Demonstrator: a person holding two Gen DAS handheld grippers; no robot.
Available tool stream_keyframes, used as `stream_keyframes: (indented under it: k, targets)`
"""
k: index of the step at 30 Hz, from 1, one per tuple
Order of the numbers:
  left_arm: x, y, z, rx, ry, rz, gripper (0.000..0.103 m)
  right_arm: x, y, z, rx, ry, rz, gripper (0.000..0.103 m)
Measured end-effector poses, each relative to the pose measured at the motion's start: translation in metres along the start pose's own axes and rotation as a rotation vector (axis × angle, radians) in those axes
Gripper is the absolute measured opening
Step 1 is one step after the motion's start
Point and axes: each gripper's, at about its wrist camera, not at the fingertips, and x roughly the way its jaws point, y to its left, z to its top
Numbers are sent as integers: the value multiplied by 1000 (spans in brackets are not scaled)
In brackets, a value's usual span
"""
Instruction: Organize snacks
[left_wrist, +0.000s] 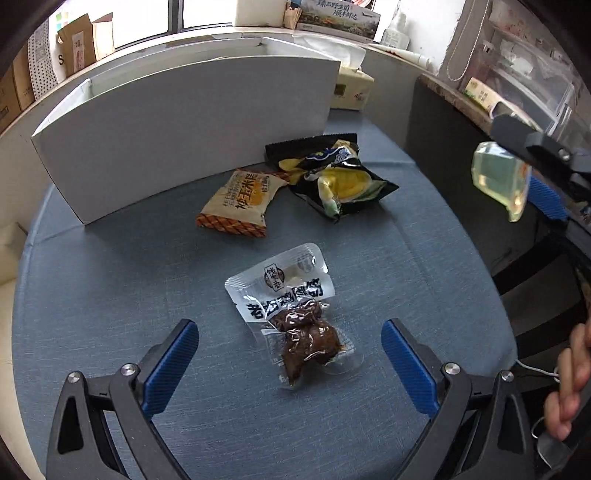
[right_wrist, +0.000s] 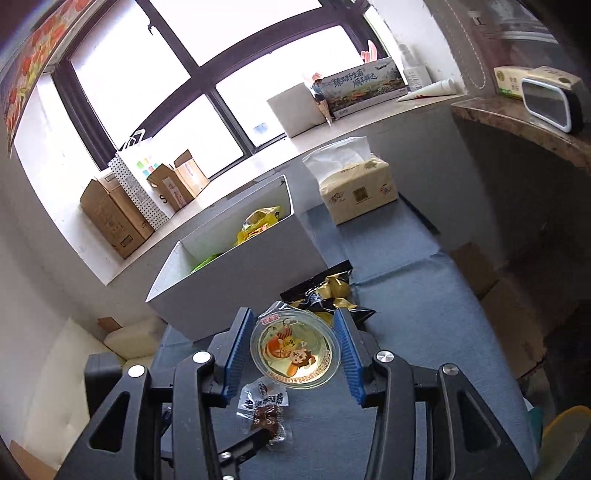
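**Jelly cup in the air, meat pouch up next — handling notes**

Right gripper (right_wrist: 295, 350) is clamped on the jelly cup (right_wrist: 295, 349), pads on opposite sides of the round rim, cup clear of the blue table (right_wrist: 424, 314) and pointed toward the white bin (right_wrist: 240, 273). The cup looks like rigid-ish thin plastic w/ a foil lid, prob light but sloshy, so I'd squeeze at the rim, not the softer wall — too hard and it could pop out.

Left gripper (left_wrist: 290, 354) has its jaws wide apart, nothing in them, hovering over the vacuum-packed meat snack (left_wrist: 295, 317) lying flat on the table. That pouch looks slick and floppy at the clear edges; the dark lump in the lower half is the firm bit, so grab across that imo.

Still on the table near the bin: an orange-striped wrapper (left_wrist: 240, 203) and a black-yellow chip bag (left_wrist: 332, 177) — both crinkly, puffy, light. Bin already has a couple of snacks inside.
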Motion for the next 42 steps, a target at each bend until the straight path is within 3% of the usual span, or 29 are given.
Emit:
stream_keyframes:
  k: [3, 9, 11, 14, 19, 27, 35, 42]
  targets:
    - [17, -15, -3, 16, 38, 85, 101, -6, -8, 0, 7, -6, -18, 49]
    - [23, -20, -17, 73, 35, 109, 97, -9, -14, -3, 13, -9, -20, 49]
    - [20, -19, -17, 75, 24, 80, 76, -7, -13, -4, 12, -5, -17, 49]
    - [16, -9, -14, 67, 30, 61, 64, -6, -10, -6, 5, 1, -16, 49]
    - [0, 19, -17, 15, 3, -3, 62, -4, -7, -6, -4, 5, -19, 49]
    - [-71, 66, -14, -7, -164, -39, 62, 1, 7, -8, -41, 19, -10, 49]
    - [-134, 95, 19, -6, -312, -7, 63, 11, 42, 8, -130, 19, 64, 49]
    - [-147, 115, 78, -14, -402, 38, 63, 43, 85, 55, -274, 5, 111, 49]
